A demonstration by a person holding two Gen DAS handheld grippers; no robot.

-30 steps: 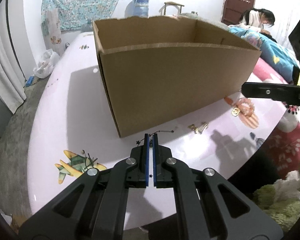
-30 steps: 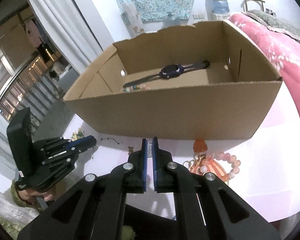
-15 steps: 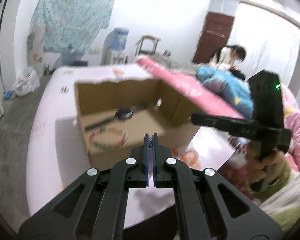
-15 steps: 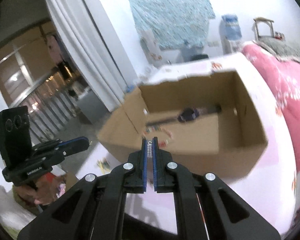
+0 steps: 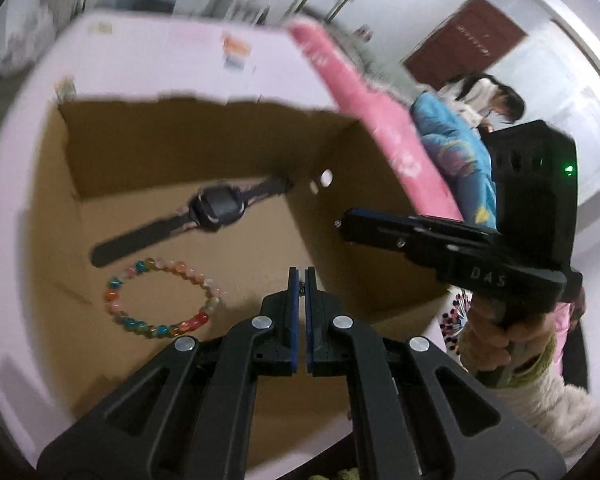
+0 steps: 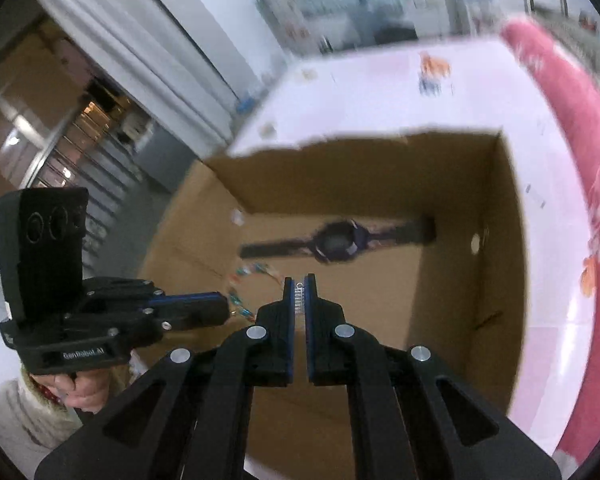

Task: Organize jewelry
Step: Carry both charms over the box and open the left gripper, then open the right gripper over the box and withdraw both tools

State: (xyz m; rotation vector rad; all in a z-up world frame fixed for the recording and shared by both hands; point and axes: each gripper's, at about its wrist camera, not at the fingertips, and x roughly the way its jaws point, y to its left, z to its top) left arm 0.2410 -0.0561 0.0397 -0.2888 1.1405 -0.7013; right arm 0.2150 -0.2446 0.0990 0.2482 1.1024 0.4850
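Observation:
An open cardboard box (image 5: 380, 280) (image 6: 472, 320) stands on the pale pink table (image 5: 148, 52). Inside lie a dark wristwatch (image 5: 216, 204) (image 6: 340, 240) and a bracelet of coloured beads (image 5: 160, 300), also partly seen in the right wrist view (image 6: 244, 276). My left gripper (image 5: 301, 276) is shut on a thin dark chain, held above the box's inside. My right gripper (image 6: 299, 284) is shut on a small silver hairpin-like piece, also above the box. Each gripper shows in the other's view, the right one (image 5: 346, 222) and the left one (image 6: 224, 308).
A pink quilt (image 5: 380, 136) (image 6: 572, 120) lies along the table's right side. A person (image 5: 488, 96) sits in the background by a brown door (image 5: 460, 44). Curtains and a glass door (image 6: 80, 120) stand to the left.
Both grippers have risen from table level in front of the box to above its open top and tilted down, each carrying its small piece. The box's inside has come into full view.

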